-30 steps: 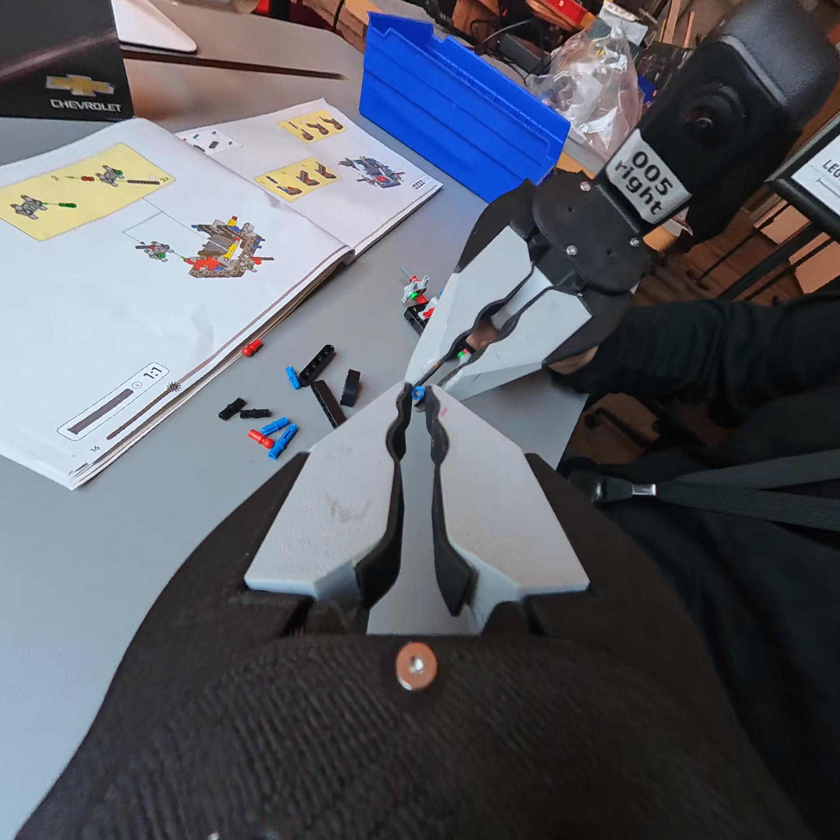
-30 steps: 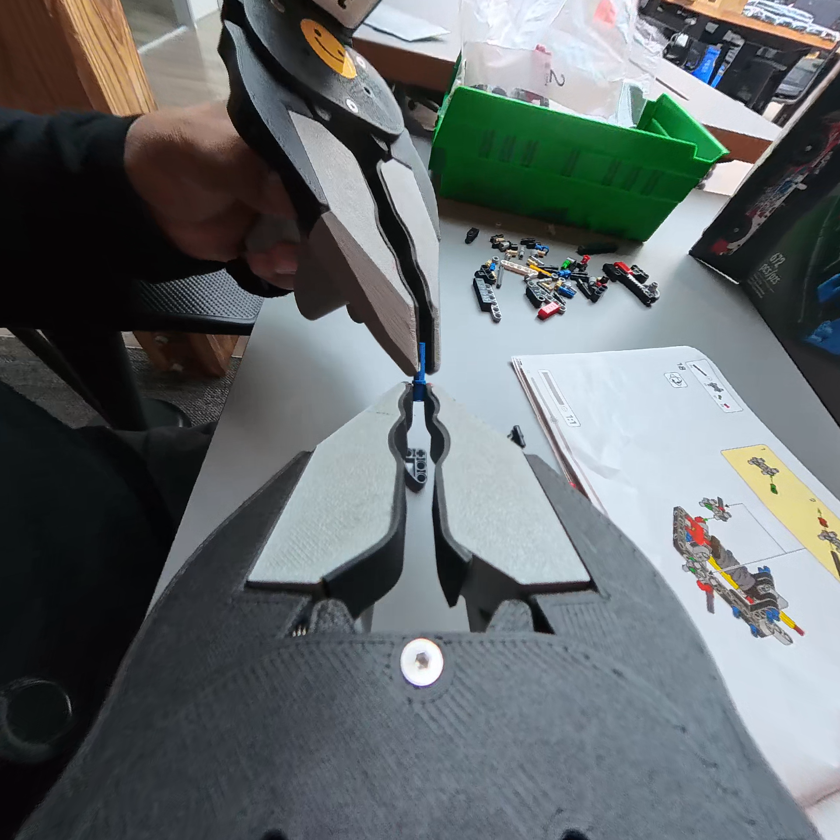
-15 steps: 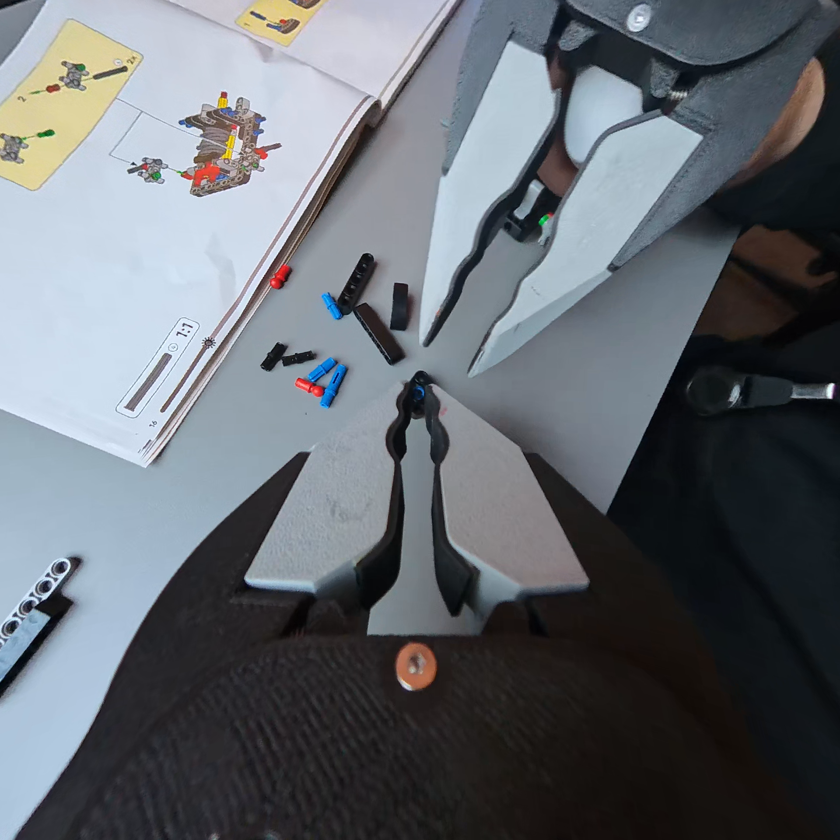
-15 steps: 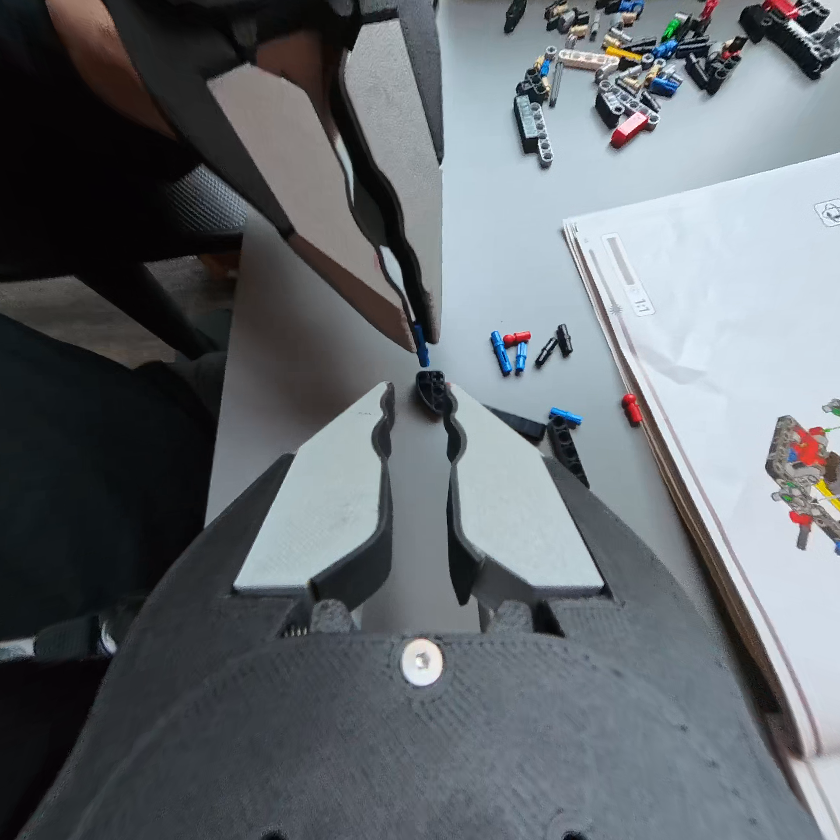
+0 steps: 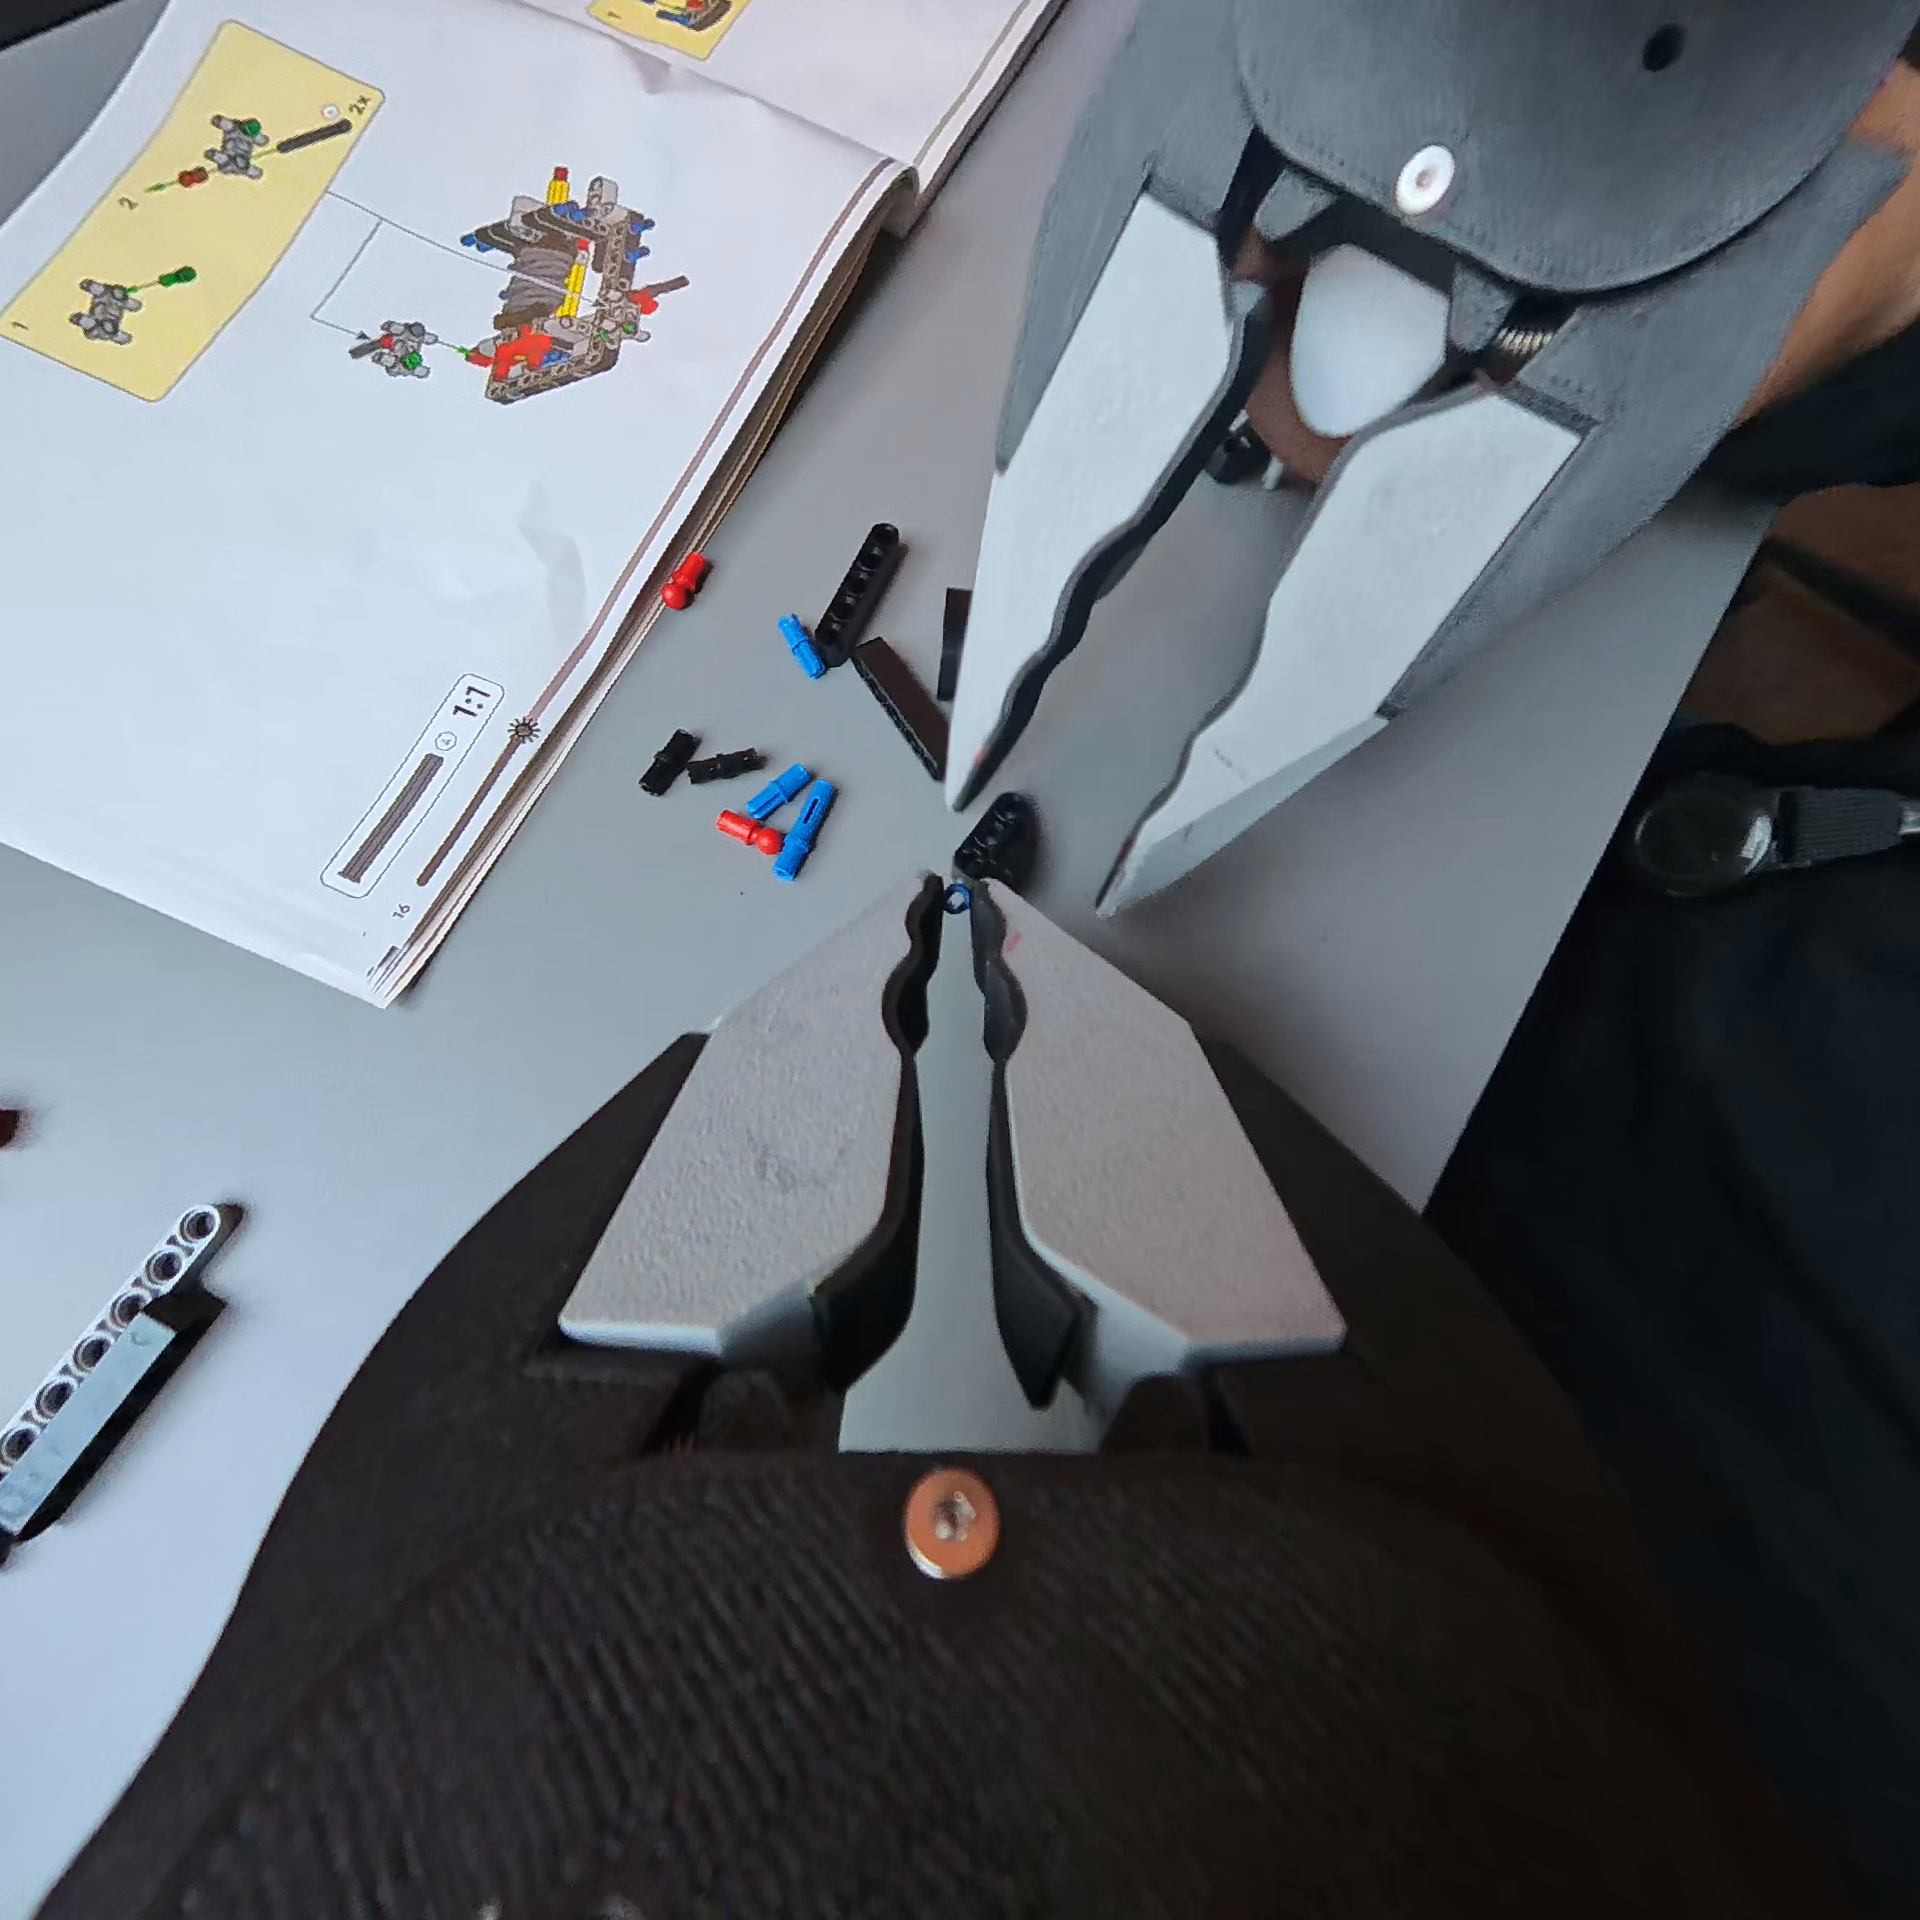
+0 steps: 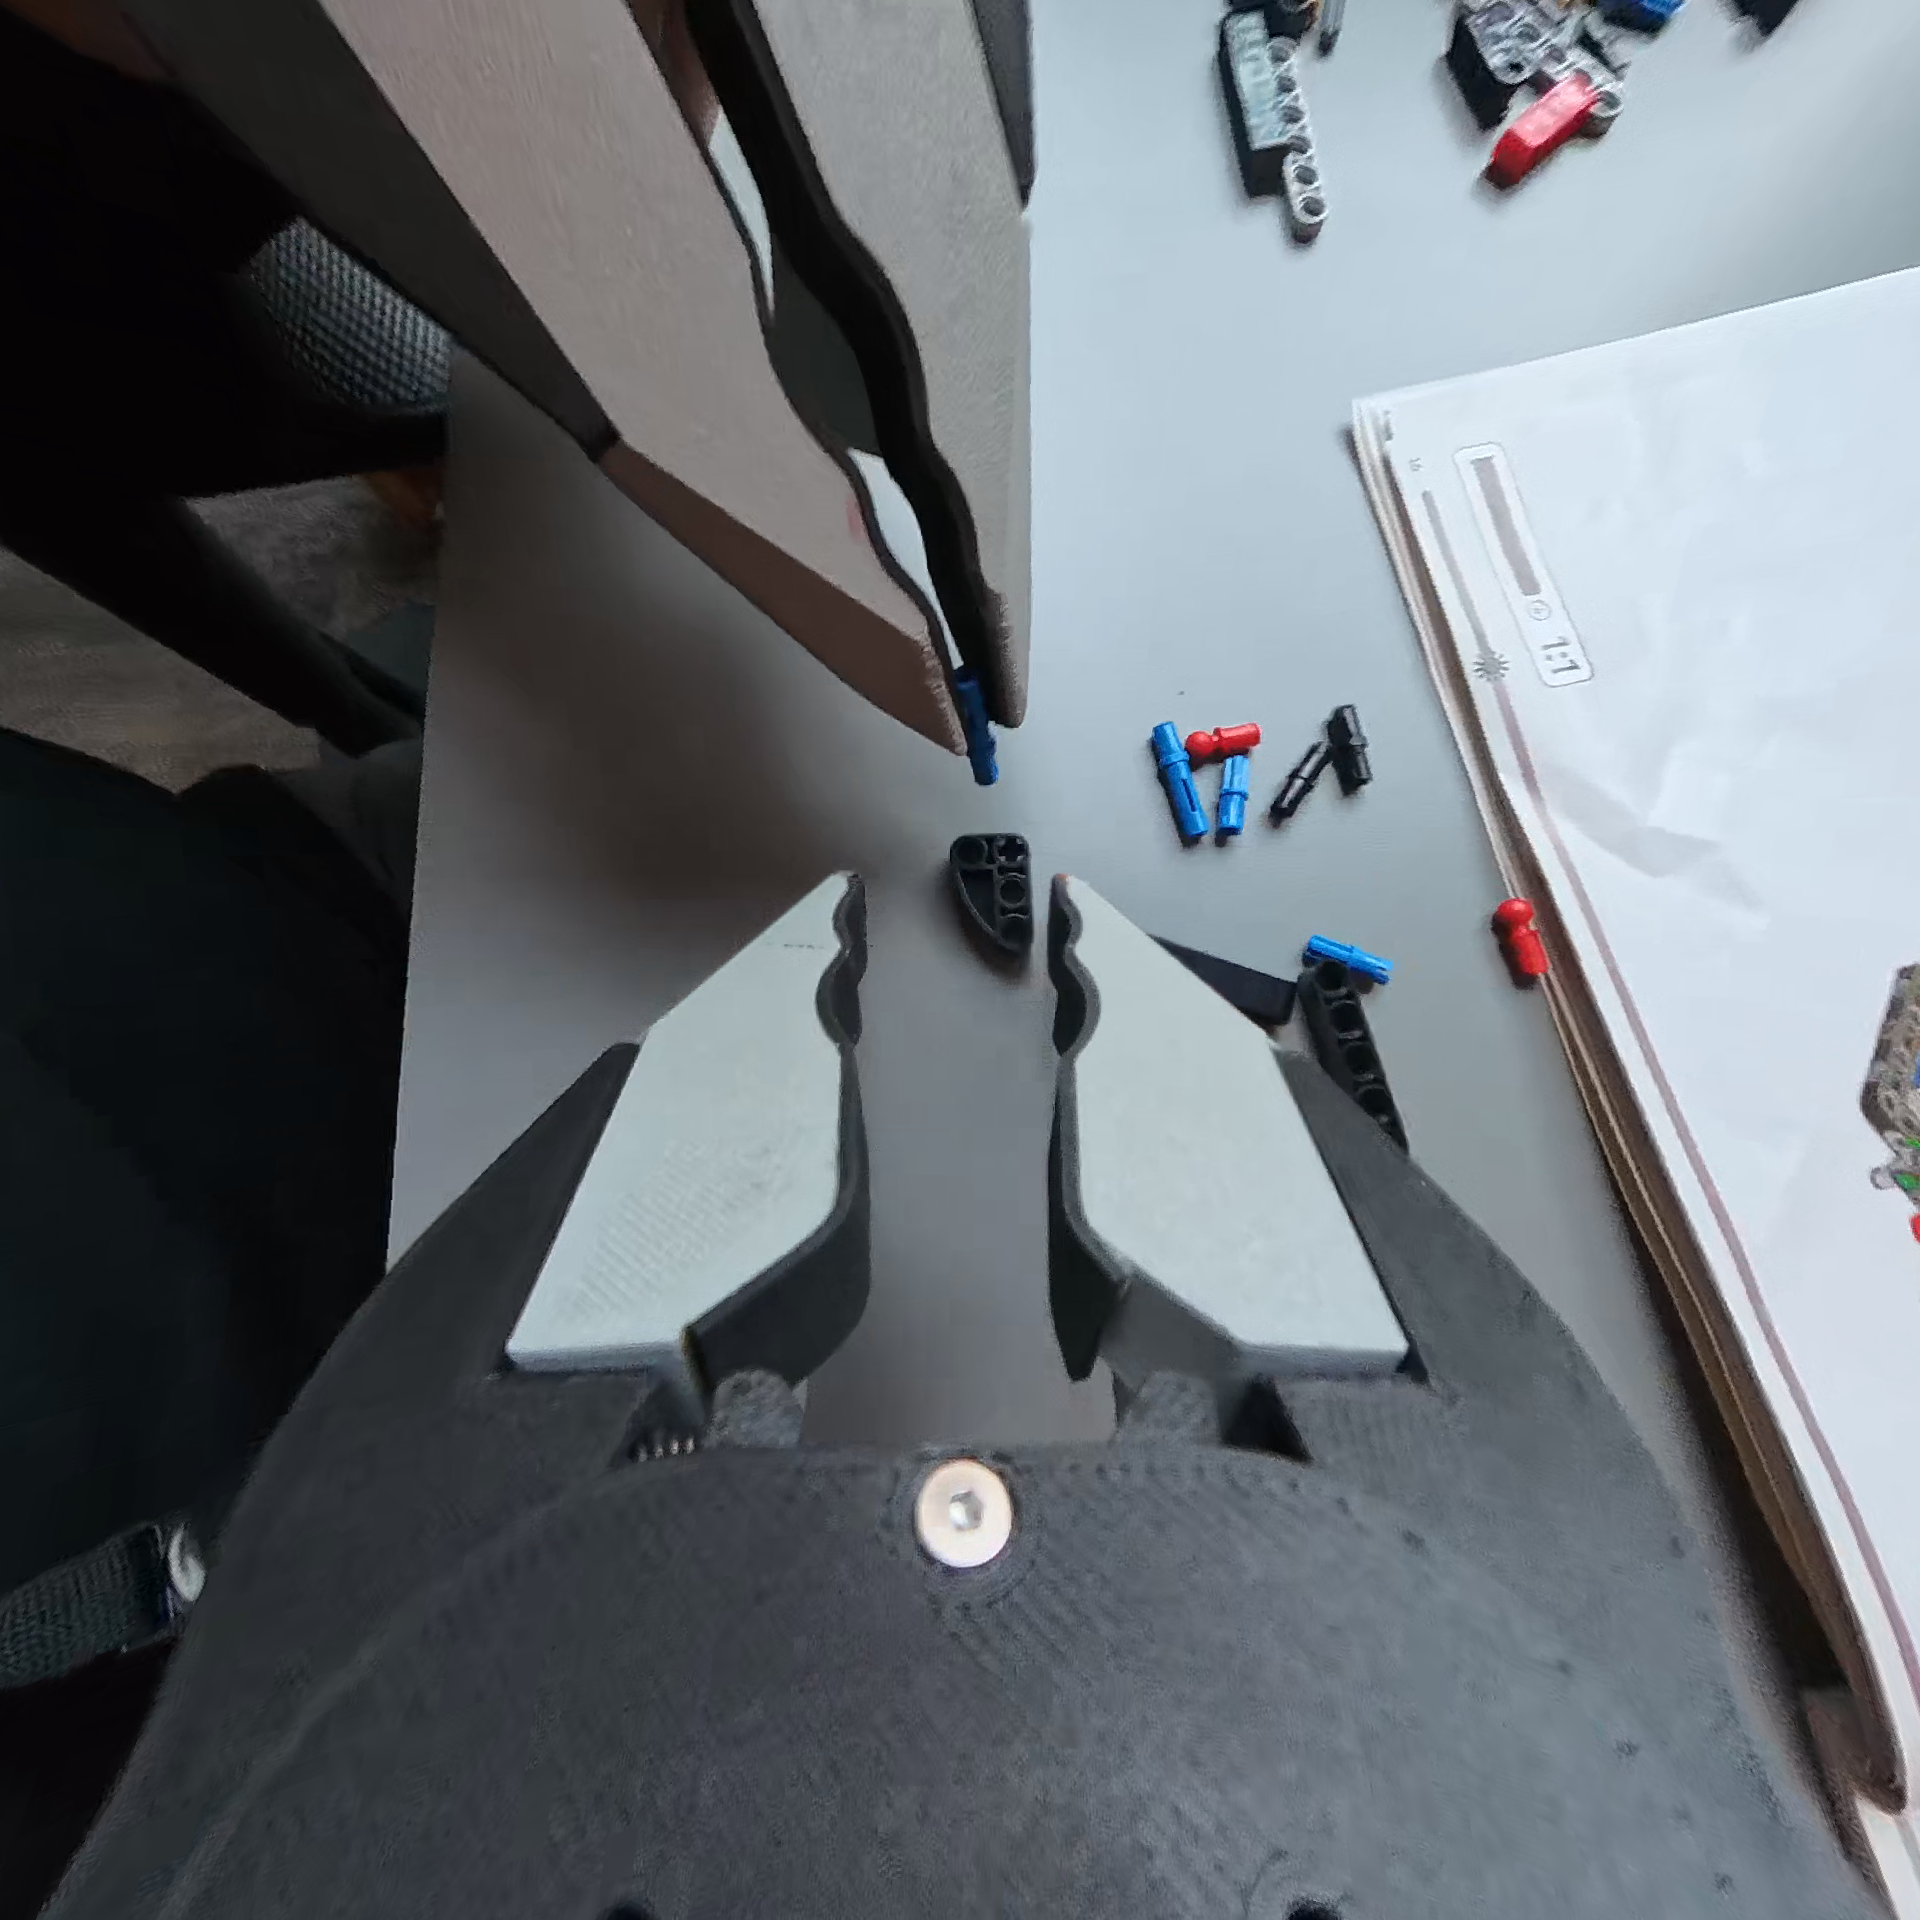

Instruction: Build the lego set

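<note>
While the left gripper [image 5: 957,902] clamps a small blue plastic pin [image 6: 975,724] at its fingertips, the right gripper [image 6: 951,902] stands spread apart. Just ahead of its tips lies a small black wedge-shaped plastic piece [image 6: 995,897] with round holes, flat on the grey tabletop [image 6: 644,883].

Blue pin [image 6: 975,736], black wedge piece [image 6: 995,896], grey table [image 6: 1174,436].

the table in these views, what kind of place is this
Probably a desk or hobby worktable set up for model building: a grey table, an open instruction booklet and loose small building pieces, such as blue pins. The room beyond is out of view.
</note>
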A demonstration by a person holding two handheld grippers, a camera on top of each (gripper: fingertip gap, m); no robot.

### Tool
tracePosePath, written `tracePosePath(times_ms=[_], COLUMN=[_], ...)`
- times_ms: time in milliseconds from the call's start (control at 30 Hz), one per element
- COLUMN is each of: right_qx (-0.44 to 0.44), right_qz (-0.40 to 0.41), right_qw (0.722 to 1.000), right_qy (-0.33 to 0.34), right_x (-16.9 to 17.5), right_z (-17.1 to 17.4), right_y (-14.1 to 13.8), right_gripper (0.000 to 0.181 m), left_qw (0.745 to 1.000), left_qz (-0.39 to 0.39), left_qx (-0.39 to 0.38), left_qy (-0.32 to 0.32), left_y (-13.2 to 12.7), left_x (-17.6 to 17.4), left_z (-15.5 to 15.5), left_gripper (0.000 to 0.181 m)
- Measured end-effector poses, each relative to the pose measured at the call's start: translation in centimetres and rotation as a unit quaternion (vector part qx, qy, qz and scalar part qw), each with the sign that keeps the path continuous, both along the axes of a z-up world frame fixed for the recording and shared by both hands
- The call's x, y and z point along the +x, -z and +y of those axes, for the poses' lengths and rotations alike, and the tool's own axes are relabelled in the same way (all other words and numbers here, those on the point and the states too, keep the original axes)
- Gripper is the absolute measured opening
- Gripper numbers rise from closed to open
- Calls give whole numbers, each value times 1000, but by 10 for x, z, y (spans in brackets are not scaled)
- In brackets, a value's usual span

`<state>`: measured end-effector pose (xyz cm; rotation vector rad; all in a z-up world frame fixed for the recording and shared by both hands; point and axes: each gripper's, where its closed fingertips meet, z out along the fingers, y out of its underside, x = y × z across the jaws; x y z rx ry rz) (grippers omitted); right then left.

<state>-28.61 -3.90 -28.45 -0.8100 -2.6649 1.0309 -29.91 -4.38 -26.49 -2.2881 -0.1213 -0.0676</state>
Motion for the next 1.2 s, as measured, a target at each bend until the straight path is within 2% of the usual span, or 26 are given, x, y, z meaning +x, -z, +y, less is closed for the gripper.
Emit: tracePosePath(times_ms=[267, 633, 900, 1200], right_qx=[24, 49, 58, 63], right_qz=[-16, 0, 12, 15], right_qw=[999, 993, 991, 990], right_qy=[-41, -111, -122, -126], right_x=[-1, 5, 8, 9], right_z=[-1, -2, -1, 0], right_y=[7, 8, 5, 9], right_gripper=[29, 15, 18, 14], left_qw=[999, 998, 998, 998], left_qz=[-42, -46, -34, -18], left_qx=[15, 26, 9, -9], left_qy=[8, 31, 49, 60], left_y=[-1, 0, 4, 8], left_x=[0, 9, 16, 20], left_z=[-4, -1, 3, 4], left_gripper=[2, 2, 2, 2])
